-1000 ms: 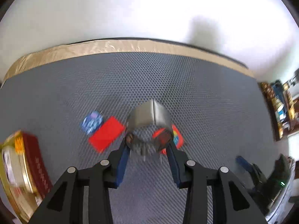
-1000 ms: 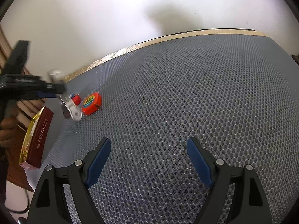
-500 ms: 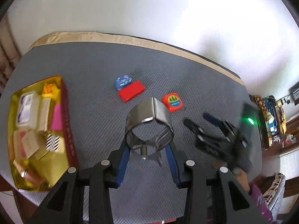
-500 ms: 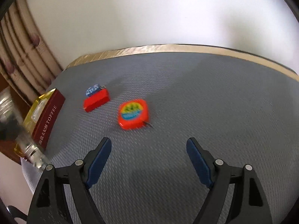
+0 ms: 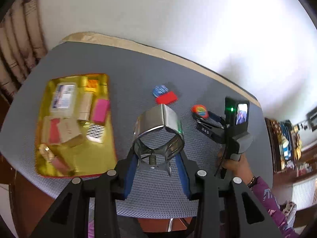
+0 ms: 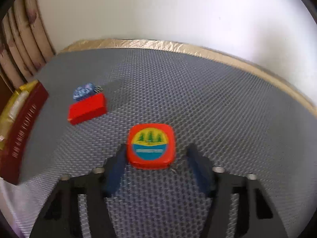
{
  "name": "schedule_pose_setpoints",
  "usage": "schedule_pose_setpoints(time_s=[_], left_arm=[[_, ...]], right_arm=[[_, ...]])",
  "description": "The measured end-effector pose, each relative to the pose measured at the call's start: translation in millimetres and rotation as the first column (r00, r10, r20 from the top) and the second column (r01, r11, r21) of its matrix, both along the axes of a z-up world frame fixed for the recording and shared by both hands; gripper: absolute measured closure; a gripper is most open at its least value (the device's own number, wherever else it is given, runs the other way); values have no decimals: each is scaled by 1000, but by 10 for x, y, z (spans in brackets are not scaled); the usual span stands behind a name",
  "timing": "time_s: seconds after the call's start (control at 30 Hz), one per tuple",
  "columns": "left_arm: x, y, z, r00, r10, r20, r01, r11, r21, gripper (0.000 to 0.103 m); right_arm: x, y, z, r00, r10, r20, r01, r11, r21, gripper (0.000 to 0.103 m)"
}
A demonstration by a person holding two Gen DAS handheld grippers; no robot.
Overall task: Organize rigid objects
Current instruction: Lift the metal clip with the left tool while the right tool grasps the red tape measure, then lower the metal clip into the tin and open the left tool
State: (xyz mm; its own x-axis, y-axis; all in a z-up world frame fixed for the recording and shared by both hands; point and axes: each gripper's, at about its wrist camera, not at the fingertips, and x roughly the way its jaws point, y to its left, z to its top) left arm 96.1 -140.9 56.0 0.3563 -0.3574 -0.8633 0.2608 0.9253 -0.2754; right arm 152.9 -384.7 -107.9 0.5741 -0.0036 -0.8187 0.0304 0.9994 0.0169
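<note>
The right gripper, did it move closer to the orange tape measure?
Yes. The right gripper moved forward across the gray mat; the tape measure, earlier far ahead, now sits between its open fingers.

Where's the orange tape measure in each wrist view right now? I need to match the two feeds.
Left wrist: the orange tape measure lies right of centre, on the grey mat, just ahead of the right gripper.
Right wrist: it sits low centre, between the open fingers.
Shared landmark: the red block, with a small blue item touching its far side.
</note>
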Motion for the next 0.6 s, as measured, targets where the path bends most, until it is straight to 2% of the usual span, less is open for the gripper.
schedule_pose_setpoints(time_s=[0.13,0.27,0.43,0.6], left_arm=[[-82,263,197,998,50,30,-50,998,21,64],[-49,498,218,995,97,38,-99,993,64,64],[92,604,42,993,120,20,-121,987,102,64],[282,675,-302,989,141,-41,-136,985,102,64]], right_arm=[[32,29,-5,1000,-7,1,7,1000,2,59],[-101,-56,26,1000,-27,11,27,999,48,60],[-282,-87,94,999,-35,27,32,995,90,60],[-445,-74,222,998,-41,49,35,993,115,60]])
